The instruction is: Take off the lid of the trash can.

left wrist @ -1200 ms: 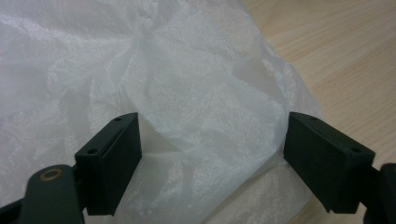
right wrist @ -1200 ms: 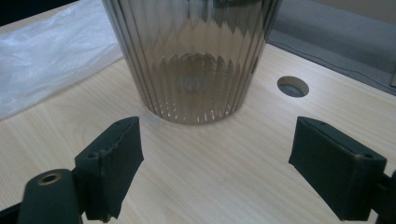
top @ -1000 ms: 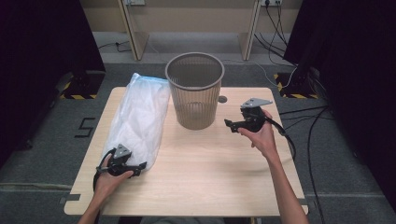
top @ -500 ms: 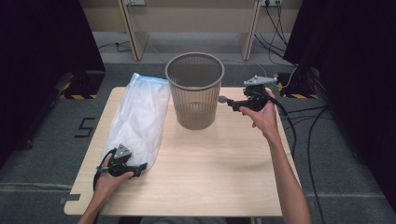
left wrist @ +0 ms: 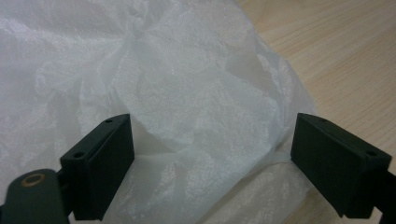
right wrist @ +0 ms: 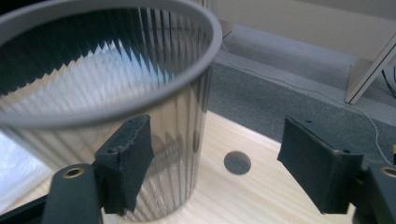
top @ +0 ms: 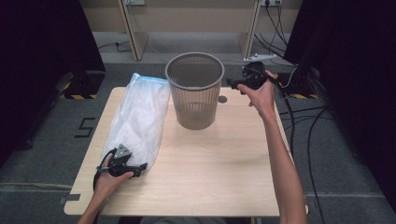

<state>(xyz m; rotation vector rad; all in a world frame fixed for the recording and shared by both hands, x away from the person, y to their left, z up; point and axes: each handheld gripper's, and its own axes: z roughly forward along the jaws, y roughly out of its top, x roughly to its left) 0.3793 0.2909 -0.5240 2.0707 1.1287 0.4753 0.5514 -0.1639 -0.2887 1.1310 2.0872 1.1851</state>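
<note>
- At the table's (top: 196, 186) far edge, the right tool (top: 236, 84) hangs level with the bin's (top: 195, 91) rim, jaws apart with nothing between them; they have just been closing a little. If they close on the thin rim off-centre, the light bin may tip or skate towards the bag (top: 140, 116).
- Along the left edge lies the bag, from the far corner towards the near one, its near end between the left tool's (top: 140, 166) wide-open jaws, which seem not to press it.
- The film is thin and slack: a shallow bite would likely catch one layer only, and the bag could slip out when lifted.
- Dragging the bag while the bin stands free could knock the bin over.
- The trailing cables could snag on the table edge.
</note>
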